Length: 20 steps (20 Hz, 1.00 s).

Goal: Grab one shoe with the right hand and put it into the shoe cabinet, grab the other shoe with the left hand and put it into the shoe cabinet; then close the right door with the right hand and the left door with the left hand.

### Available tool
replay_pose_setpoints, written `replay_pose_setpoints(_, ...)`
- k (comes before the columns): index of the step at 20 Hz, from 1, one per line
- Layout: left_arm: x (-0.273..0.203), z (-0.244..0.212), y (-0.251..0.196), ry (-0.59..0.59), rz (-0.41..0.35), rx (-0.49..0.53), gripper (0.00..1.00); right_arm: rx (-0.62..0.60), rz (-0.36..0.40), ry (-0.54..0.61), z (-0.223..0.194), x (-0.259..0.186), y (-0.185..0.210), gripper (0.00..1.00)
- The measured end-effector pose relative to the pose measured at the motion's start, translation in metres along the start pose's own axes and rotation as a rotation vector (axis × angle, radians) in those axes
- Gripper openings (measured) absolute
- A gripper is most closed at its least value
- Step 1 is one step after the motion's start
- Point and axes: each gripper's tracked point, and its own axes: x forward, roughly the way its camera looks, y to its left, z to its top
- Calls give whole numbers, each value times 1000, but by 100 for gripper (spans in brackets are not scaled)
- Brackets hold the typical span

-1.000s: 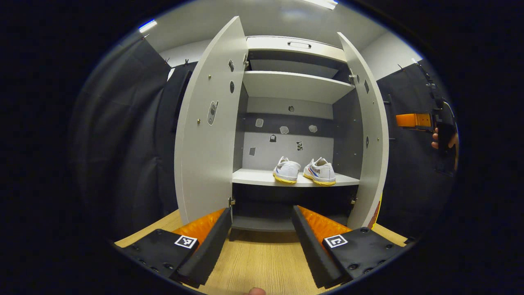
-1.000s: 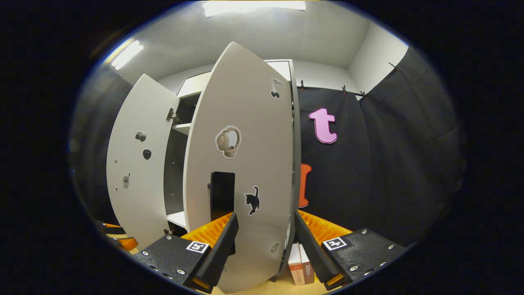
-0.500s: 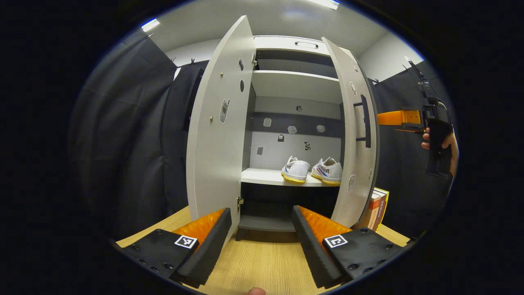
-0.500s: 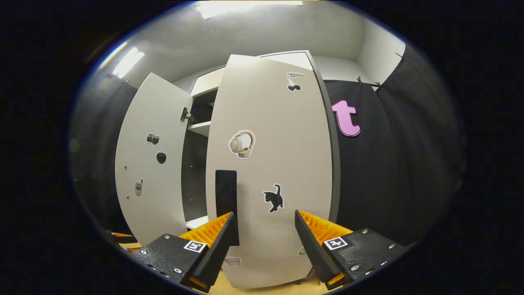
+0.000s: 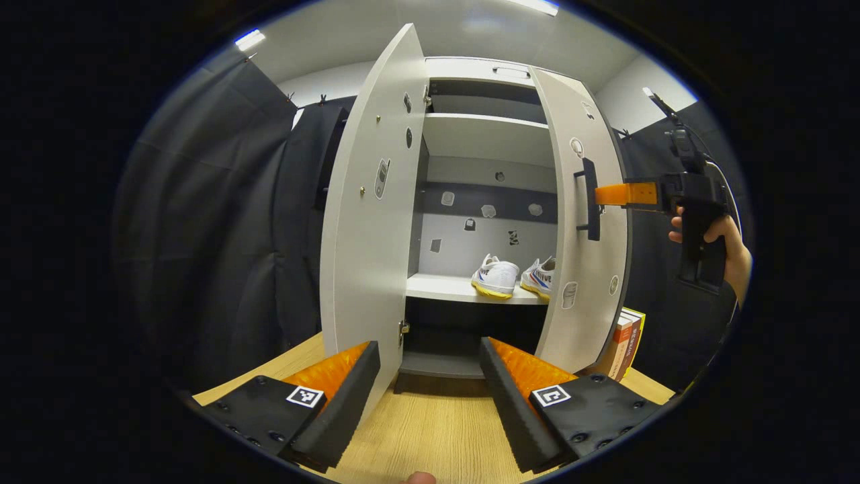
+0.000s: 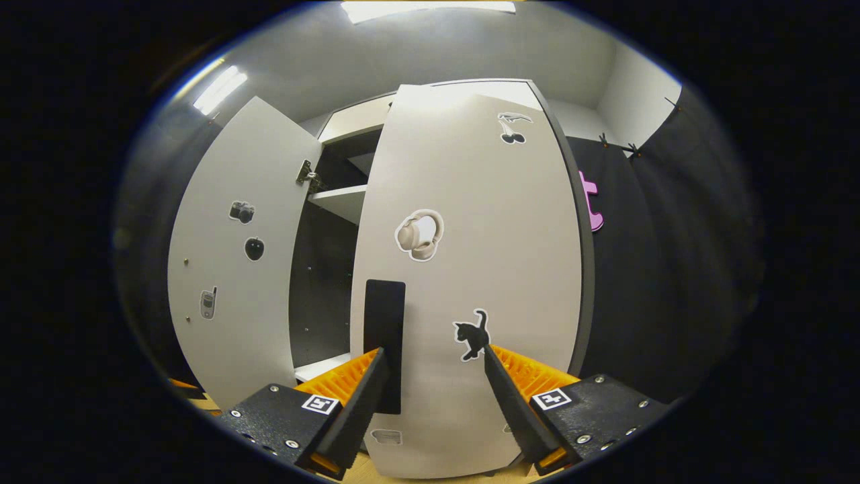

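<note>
1. Left gripper (image 5: 428,366): two wedge-shaped fingers with ribbed inner faces, each mounted on a flat black block.
2. Each block carries a small square black-and-white marker just behind its finger, with round screw heads farther back.
3. Right gripper (image 6: 433,370): the same build, with ribbed wedge fingers, square markers and bright screw heads on black blocks.
4. In the left gripper view, a hand (image 5: 712,235) wraps a black pistol-style handle; a thin cable arcs behind it.
</note>
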Motion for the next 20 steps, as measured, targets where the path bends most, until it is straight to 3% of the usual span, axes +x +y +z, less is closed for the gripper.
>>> replay_pose_setpoints(20,3,5,10,-1,-1,-4,97,32,-69,36,-10,25,0,89)
